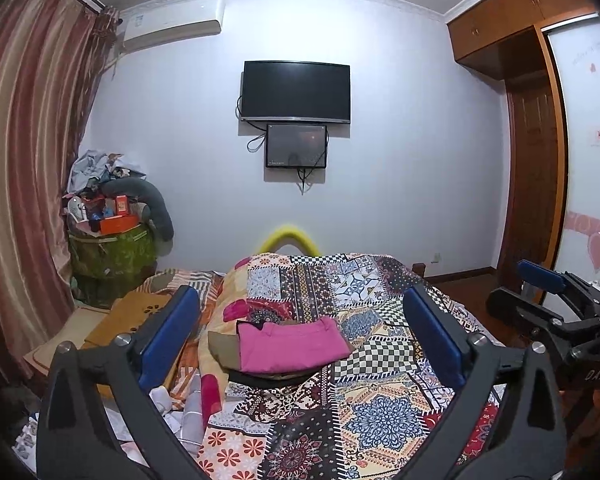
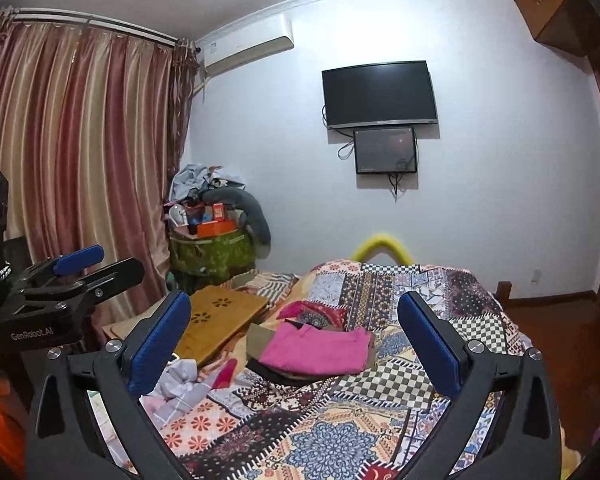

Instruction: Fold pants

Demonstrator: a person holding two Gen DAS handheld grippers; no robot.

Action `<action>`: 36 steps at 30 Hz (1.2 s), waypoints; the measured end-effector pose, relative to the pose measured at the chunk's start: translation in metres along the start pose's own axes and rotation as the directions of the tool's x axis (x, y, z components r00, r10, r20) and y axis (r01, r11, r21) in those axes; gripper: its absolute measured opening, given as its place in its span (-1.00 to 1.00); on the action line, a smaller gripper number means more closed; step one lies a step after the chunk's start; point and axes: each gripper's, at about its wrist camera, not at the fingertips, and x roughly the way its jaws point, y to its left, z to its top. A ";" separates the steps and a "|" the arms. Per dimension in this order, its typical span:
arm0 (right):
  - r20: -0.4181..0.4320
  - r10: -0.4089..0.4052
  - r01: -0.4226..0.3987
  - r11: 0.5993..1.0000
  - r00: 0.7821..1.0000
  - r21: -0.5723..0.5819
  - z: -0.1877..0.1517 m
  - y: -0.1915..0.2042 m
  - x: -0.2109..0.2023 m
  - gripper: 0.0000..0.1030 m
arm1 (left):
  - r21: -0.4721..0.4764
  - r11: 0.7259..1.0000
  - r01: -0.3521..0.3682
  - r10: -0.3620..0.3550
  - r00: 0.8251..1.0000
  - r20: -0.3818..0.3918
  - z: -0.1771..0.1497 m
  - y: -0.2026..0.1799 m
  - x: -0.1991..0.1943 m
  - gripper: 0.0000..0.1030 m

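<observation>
Covering the bed (image 1: 380, 400) is a patchwork quilt, and on it the folded pink pants (image 1: 290, 346) lie atop a small stack of folded clothes. Nearer than that stack, the left gripper (image 1: 300, 336) and right gripper (image 2: 296, 340) hover, jaws spread wide, holding nothing.

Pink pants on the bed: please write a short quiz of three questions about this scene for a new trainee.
1. True or false: the pink pants lie folded on top of a stack of darker clothes.
2. Is the left gripper holding cloth? A) yes B) no, it is open and empty
3. Fill in: the stack rests on a ____ bedspread.

Key:
1. True.
2. B; the right gripper is open and empty too.
3. Patchwork.
</observation>
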 end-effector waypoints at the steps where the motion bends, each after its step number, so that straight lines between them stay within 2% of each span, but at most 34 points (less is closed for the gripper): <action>1: -0.002 0.001 -0.001 1.000 1.000 0.002 -0.001 0.000 0.000 1.00 | -0.001 1.000 0.003 -0.003 1.000 -0.003 -0.001 0.000 0.001 0.99; 12: -0.018 -0.009 0.010 1.000 1.000 0.015 -0.004 -0.005 -0.002 1.00 | 0.002 1.000 -0.005 0.005 1.000 -0.027 -0.006 0.001 0.010 0.99; 36: -0.013 -0.012 0.012 1.000 1.000 0.007 -0.003 -0.003 -0.007 1.00 | -0.002 1.000 0.006 -0.006 1.000 -0.030 -0.009 0.003 0.010 0.99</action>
